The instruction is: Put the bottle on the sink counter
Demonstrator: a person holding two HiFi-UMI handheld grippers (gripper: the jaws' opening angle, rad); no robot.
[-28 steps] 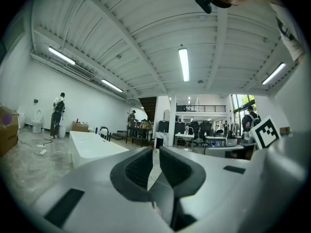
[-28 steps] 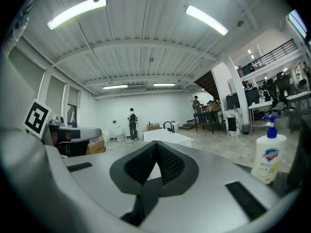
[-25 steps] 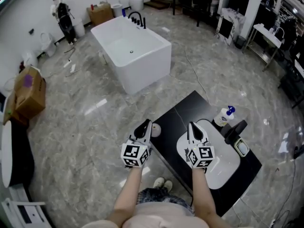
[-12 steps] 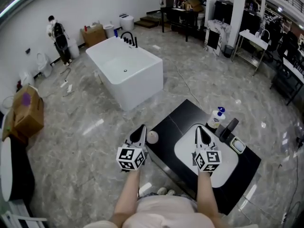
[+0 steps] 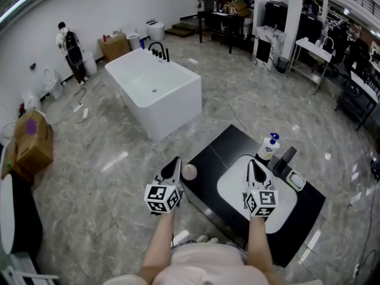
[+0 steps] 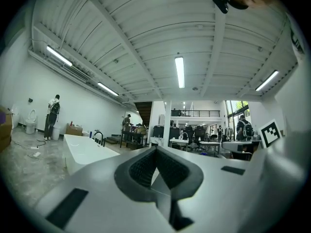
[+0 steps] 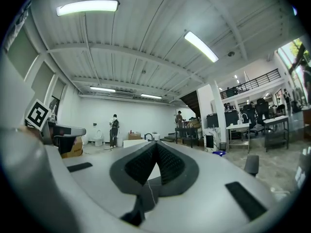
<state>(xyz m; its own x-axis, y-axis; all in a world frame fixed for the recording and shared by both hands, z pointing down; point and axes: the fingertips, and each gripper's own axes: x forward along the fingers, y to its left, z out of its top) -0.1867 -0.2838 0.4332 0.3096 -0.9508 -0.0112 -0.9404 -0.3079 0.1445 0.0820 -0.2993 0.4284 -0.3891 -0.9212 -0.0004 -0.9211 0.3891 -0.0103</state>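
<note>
Both tools pinched shut on nothing: left tool [image 5: 174, 165], right tool [image 5: 255, 166]. The bottle [image 5: 268, 148] stands upright on the black worktop [image 5: 225, 144], just ahead-right of my right tool, the nearer one.

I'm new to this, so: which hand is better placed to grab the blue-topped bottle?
Likely the right. The right tongs hang over the basin, just short of the bottle; the left tongs are at the counter's other edge, farther away. Both are shut, empty.
</note>
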